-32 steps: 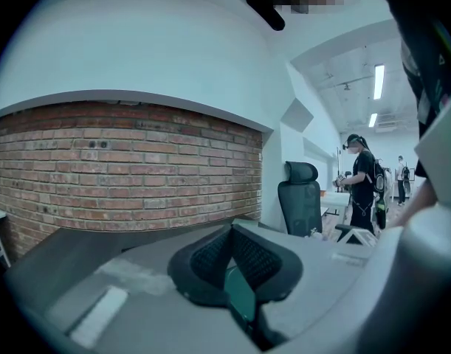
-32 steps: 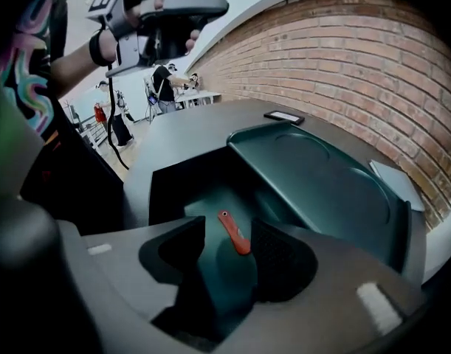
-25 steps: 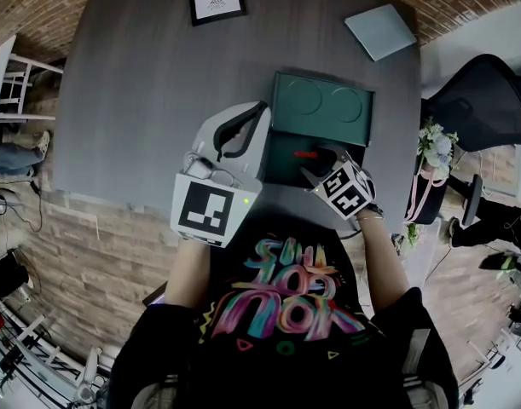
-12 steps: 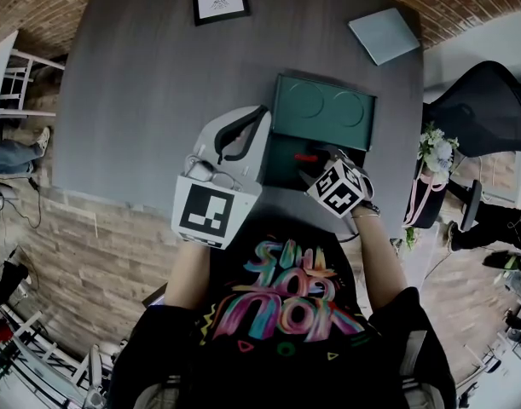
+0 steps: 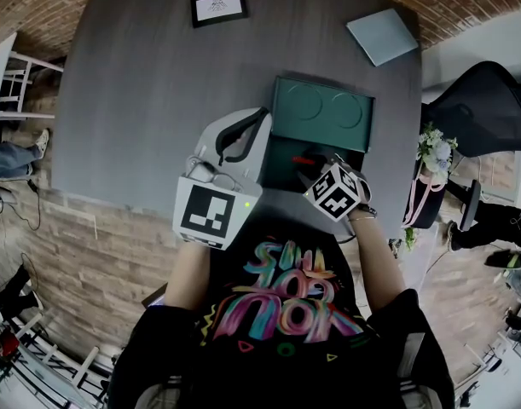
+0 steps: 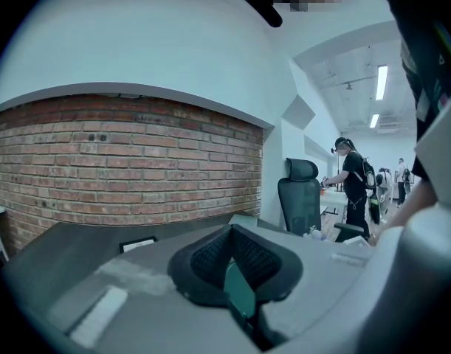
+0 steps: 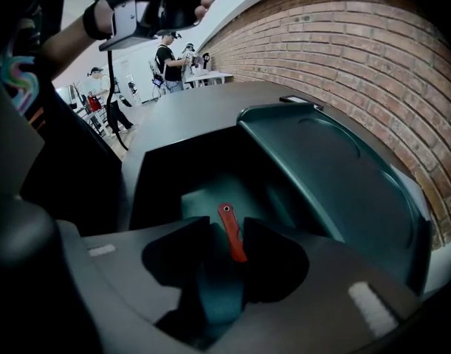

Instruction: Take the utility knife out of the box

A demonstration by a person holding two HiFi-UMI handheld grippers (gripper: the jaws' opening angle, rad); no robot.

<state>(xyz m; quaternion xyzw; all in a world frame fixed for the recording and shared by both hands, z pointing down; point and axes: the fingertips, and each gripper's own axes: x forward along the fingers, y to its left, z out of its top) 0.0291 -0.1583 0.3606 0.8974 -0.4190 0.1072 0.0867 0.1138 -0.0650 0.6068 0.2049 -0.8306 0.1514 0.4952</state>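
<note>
Since a second ago the right claw (image 7: 226, 226) has tilted and edged slightly sideways over the open box (image 5: 277, 156). Its jaws have just been closing around the red utility knife (image 7: 232, 236), which lies on the box floor right between the tips, a sliver of gap showing on one side. The left claw (image 6: 229, 233) hangs beside the box over the table (image 5: 141, 100), tips together on nothing.
</note>
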